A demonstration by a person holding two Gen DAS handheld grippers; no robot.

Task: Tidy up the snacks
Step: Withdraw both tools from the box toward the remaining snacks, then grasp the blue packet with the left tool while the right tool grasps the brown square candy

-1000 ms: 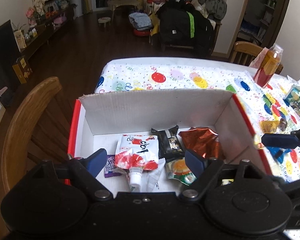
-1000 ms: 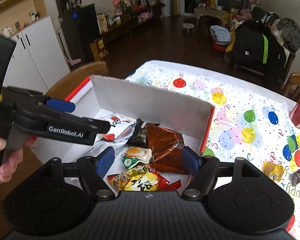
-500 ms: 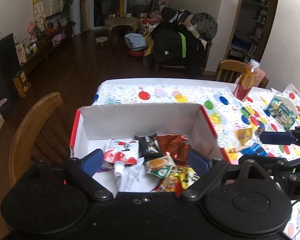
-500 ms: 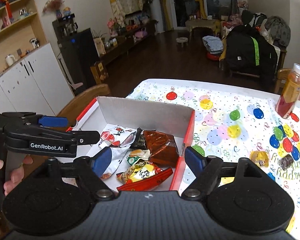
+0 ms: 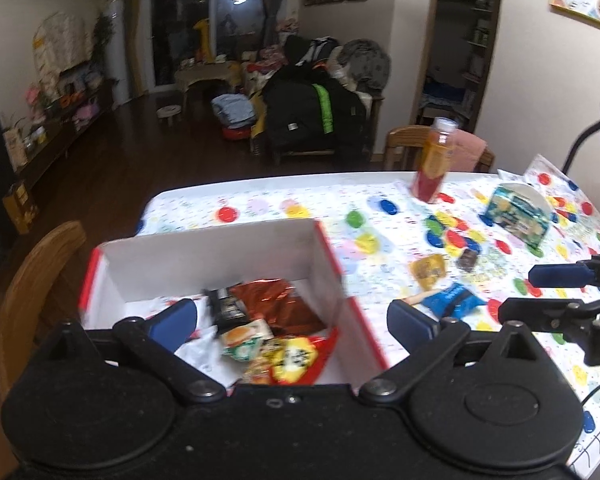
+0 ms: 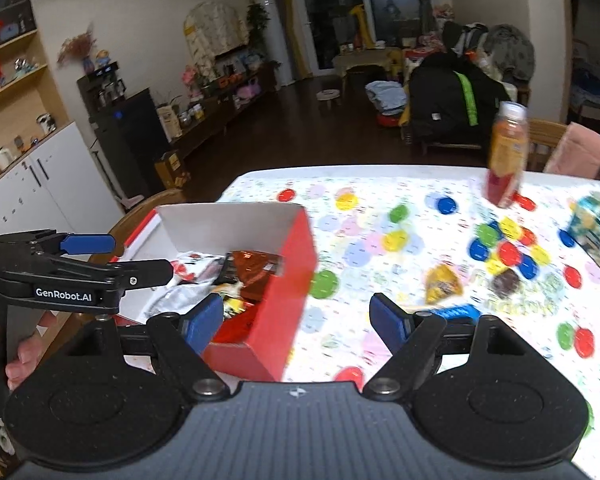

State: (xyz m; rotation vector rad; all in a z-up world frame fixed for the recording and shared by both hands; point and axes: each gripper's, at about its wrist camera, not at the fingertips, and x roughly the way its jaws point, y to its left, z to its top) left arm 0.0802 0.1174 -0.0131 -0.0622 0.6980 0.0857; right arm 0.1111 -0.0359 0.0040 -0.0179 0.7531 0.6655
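Sorting looks partly done. The red-and-white cardboard box [image 5: 220, 256] sits at the near left of the surface [image 5: 260, 200], which is covered by a balloon-print cloth. The box already holds a loose pile of snacks.

Count inside the box, as far as visible: one copper-brown foil bag [image 5: 276, 304], one dark wrapper [image 5: 228, 308], one small green-and-orange packet [image 5: 244, 338], one yellow-and-red bag [image 5: 296, 360], and one white pouch with red print [image 6: 188, 264]. That makes five; more may lie beneath.

Still loose on the cloth, right of the box: one yellow packet [image 5: 430, 270], one small brown candy [image 5: 467, 258], one blue packet [image 5: 452, 300]. A thin pale item beside the blue packet is too blurred to name.

Not snacks for sorting, by my reading: one juice bottle [image 5: 434, 160] and one blue-green tissue pack [image 5: 516, 216], both far right.

Left claw [image 5: 292, 320] is spread wide and empty, over the box. Right claw [image 6: 296, 318] is also wide and empty, straddling the box's right wall, with the blue packet just past its right finger.

Judgement: three loose pieces remain to be boxed.
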